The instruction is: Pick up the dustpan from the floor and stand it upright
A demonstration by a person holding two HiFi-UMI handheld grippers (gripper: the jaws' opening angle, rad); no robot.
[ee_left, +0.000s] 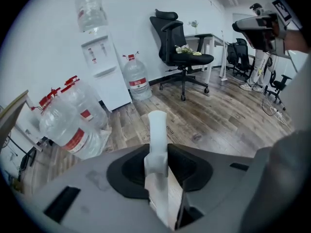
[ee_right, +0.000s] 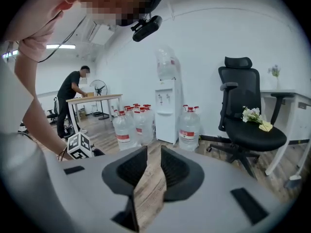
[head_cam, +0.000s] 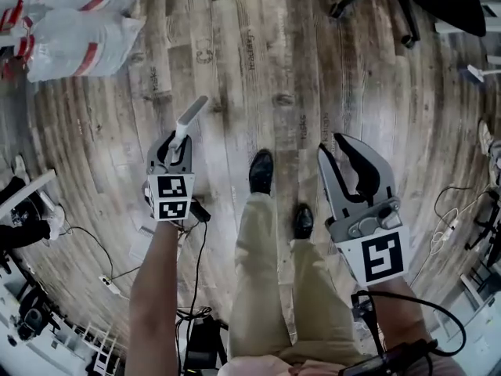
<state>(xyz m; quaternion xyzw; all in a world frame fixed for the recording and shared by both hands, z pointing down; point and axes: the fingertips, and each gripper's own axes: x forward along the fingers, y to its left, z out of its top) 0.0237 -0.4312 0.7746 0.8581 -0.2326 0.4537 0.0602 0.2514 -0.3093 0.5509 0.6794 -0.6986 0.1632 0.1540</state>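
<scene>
My left gripper [head_cam: 178,144] is shut on a white handle [head_cam: 193,116], which looks like the dustpan's. The handle sticks out past the jaws, pointing up and to the right above the wooden floor. In the left gripper view the handle [ee_left: 157,135] stands between the jaws of my left gripper [ee_left: 158,155] and runs on below them. The pan itself is hidden. My right gripper [head_cam: 333,145] hangs at the right, open and holding nothing. In the right gripper view only floor shows in the gap of my right gripper [ee_right: 149,166].
Large water bottles [head_cam: 74,41] lie at the far left beside a water dispenser [ee_left: 104,67]. A black office chair [ee_left: 182,52] stands at the far right. The person's shoes [head_cam: 261,171] are between the grippers. Cables [head_cam: 106,280] trail near the left. Another person [ee_right: 73,93] works at a desk.
</scene>
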